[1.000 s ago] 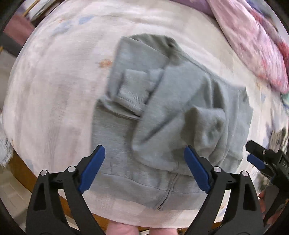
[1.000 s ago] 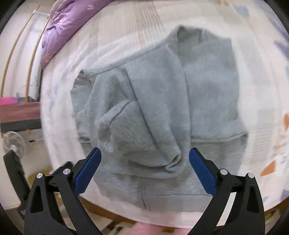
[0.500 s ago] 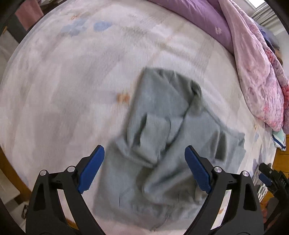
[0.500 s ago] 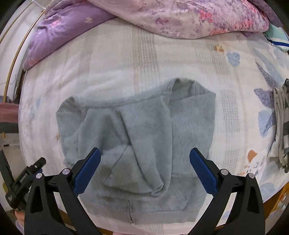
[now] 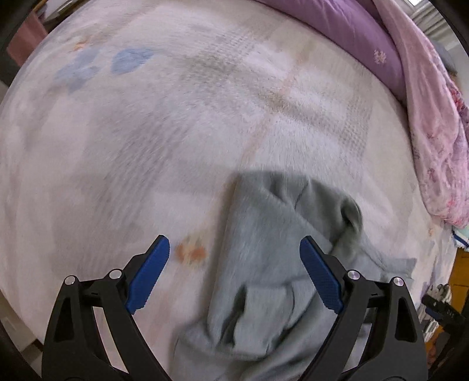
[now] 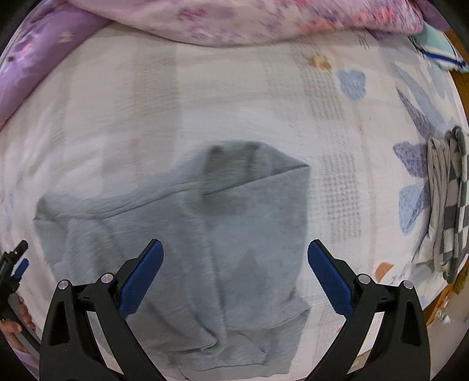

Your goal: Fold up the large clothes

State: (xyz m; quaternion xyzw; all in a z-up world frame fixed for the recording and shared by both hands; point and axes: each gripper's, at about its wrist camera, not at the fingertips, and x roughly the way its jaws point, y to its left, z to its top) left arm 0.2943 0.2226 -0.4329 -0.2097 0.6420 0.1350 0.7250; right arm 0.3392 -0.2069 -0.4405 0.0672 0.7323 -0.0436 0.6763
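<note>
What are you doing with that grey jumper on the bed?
A person is folding clothes with a clamp-like gripper in each hand. The grey sweatshirt lies on the bed with its sleeves folded in across the body. Both the left gripper and the right gripper are open above it and hold nothing. A folded checked garment sits at the right side of the bed.

A pale patterned bedsheet (image 6: 234,96) covers the bed, with what looks like a pink floral quilt (image 6: 249,17) bunched along its far edge.
</note>
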